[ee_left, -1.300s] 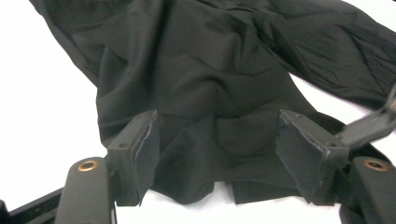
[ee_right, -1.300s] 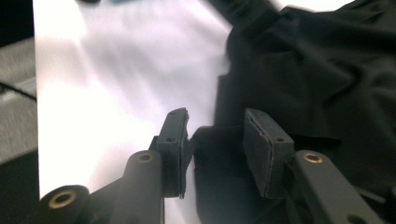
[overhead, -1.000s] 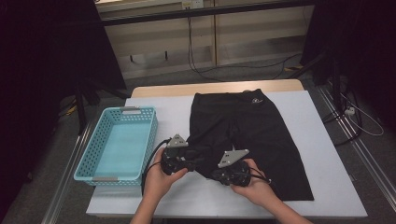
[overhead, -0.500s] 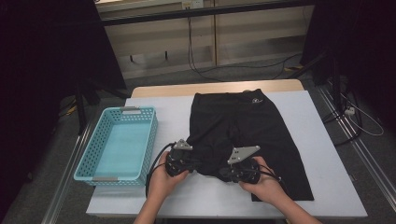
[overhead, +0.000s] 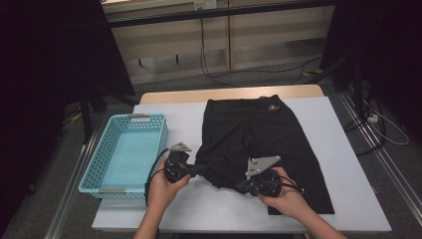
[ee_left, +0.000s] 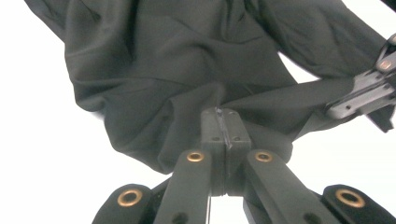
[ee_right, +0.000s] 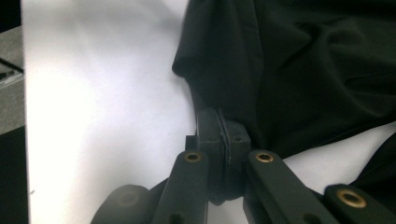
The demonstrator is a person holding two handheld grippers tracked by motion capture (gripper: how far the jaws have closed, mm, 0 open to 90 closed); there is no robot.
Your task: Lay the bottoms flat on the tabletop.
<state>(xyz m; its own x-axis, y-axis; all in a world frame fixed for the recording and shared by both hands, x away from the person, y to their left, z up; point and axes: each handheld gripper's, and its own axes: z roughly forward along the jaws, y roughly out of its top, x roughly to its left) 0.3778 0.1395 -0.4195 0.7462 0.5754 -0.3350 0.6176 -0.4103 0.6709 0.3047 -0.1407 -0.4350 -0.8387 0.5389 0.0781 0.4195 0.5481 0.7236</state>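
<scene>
High view first, going from left to right: the blue basket (overhead: pixel 124 152) sits just to the left of the left gripper (overhead: pixel 199 171), close by but not touching it. Its near rim lines up with the hand that holds this gripper. Bare white table (overhead: pixel 199 209) lies under and in front of both hands, so that part is free.

The left gripper has just been closing its jaws. In the left gripper view they are pressed together (ee_left: pixel 223 114) with a fold of the black shorts (overhead: pixel 263 144) pinched between them. The cloth bunches up right past the tips.

The shorts lie flat on the table beyond both grippers, with the waist at the far side. The near left leg is pulled up and crumpled between the two grippers.

The right gripper (overhead: pixel 244 186) is near the left one, a little to its right. Its jaws are tight together too (ee_right: pixel 219 116), and they hold the edge of the same leg. To its right the other leg lies flat, close to the table's near edge.

Past the table is a grey floor with cables (overhead: pixel 219 74) and a pale low wall. Dark shapes stand on both sides.
</scene>
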